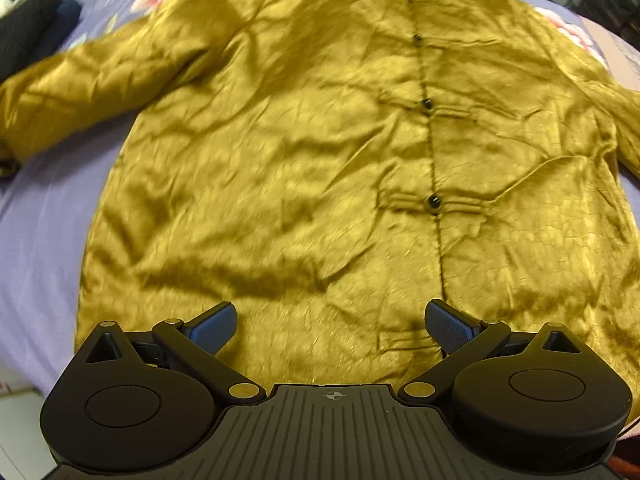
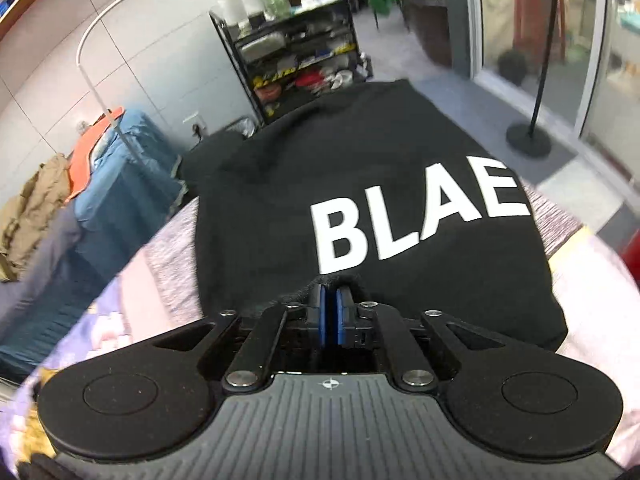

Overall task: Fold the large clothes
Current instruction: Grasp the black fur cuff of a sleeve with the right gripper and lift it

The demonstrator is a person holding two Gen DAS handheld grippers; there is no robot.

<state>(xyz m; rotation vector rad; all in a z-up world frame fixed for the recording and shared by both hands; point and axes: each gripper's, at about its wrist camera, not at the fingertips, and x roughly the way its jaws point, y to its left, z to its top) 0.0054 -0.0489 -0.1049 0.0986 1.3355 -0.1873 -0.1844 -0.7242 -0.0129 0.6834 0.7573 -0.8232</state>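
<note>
A shiny mustard-gold jacket (image 1: 304,152) with black buttons lies spread flat, front up, on a lilac floral bedsheet (image 1: 44,208). Its sleeves reach out to both sides. My left gripper (image 1: 330,326) is open and empty, hovering just above the jacket's bottom hem. In the right wrist view a black garment (image 2: 360,184) with white letters "BLAE" lies folded on a pink and grey cover (image 2: 168,264). My right gripper (image 2: 330,300) is shut on the near edge of this black garment.
Dark clothes (image 1: 36,28) lie at the far left of the bed. Beside the bed are a blue-covered pile with an orange item (image 2: 104,184), a black shelf cart (image 2: 296,52), a white curved lamp arm (image 2: 96,40) and a black stand base (image 2: 528,136).
</note>
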